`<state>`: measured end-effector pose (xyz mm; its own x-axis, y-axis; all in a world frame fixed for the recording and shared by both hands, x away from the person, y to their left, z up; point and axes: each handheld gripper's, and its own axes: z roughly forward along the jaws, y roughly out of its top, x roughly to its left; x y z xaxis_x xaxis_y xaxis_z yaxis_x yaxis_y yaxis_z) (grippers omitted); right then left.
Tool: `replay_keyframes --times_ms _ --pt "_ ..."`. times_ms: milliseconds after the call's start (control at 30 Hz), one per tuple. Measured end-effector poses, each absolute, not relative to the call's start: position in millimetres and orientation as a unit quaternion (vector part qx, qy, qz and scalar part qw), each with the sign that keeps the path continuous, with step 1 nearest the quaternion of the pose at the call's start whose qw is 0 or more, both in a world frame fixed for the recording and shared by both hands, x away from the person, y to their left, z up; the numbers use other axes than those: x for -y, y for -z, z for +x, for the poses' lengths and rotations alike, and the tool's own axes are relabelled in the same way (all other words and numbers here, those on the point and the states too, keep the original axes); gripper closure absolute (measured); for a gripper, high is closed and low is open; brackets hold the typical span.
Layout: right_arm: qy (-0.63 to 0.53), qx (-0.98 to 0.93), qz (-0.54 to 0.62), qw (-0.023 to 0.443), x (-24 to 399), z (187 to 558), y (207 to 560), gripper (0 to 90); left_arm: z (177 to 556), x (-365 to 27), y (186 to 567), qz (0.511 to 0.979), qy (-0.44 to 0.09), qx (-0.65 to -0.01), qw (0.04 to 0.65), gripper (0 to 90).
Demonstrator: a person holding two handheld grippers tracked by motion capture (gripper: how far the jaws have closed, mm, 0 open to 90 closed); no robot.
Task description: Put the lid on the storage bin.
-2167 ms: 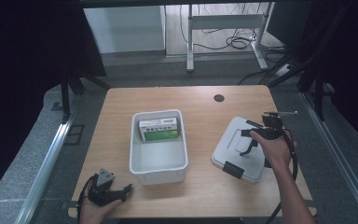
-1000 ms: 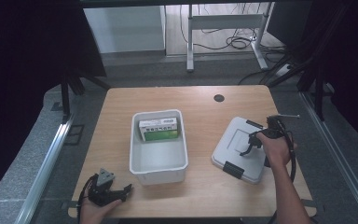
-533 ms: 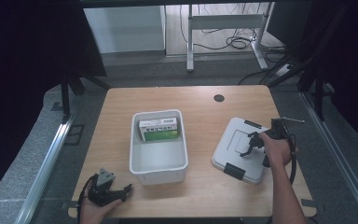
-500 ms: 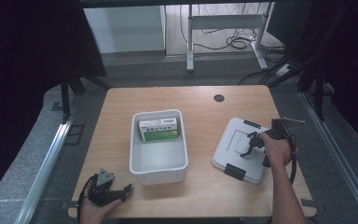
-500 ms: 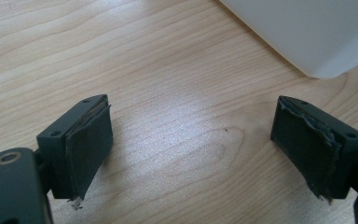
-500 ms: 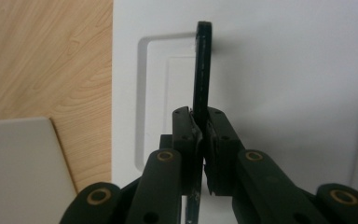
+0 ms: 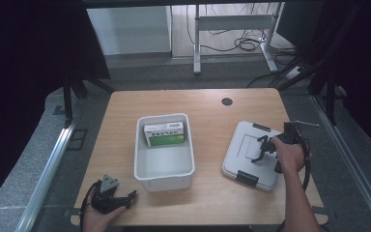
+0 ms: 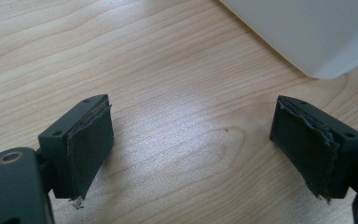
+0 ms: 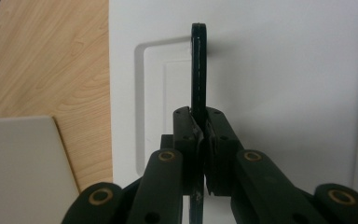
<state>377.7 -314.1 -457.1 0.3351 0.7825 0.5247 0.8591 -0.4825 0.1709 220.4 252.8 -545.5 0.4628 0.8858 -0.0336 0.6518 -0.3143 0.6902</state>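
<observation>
The right claw [image 9: 199, 135] was clamped on the black handle [image 9: 198, 70] of the white lid [image 7: 251, 153], its jaws having just drawn together on it. The handle stood upright from its recess, edge-on between the pads, which suggests the grip was taken for lifting the lid. The lid lay flat on the tabletop [image 7: 212, 104] to the right of the white bin [image 7: 164, 170], well apart from it, with its black latches showing at two edges. A green and white box [image 7: 164, 134] lay inside the bin at its far end. The left claw [image 8: 200, 154] rested low near the tabletop's front left corner, jaws apart and empty, just beside a corner of the bin, evidently kept clear of the work.
</observation>
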Motion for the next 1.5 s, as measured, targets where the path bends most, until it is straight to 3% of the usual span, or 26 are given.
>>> replay_keyframes --times_ms 1500 --pt "0.323 0.586 -0.742 0.046 293.4 364.5 382.7 85.0 220.3 -252.9 545.5 0.791 -0.179 -0.486 0.327 13.1"
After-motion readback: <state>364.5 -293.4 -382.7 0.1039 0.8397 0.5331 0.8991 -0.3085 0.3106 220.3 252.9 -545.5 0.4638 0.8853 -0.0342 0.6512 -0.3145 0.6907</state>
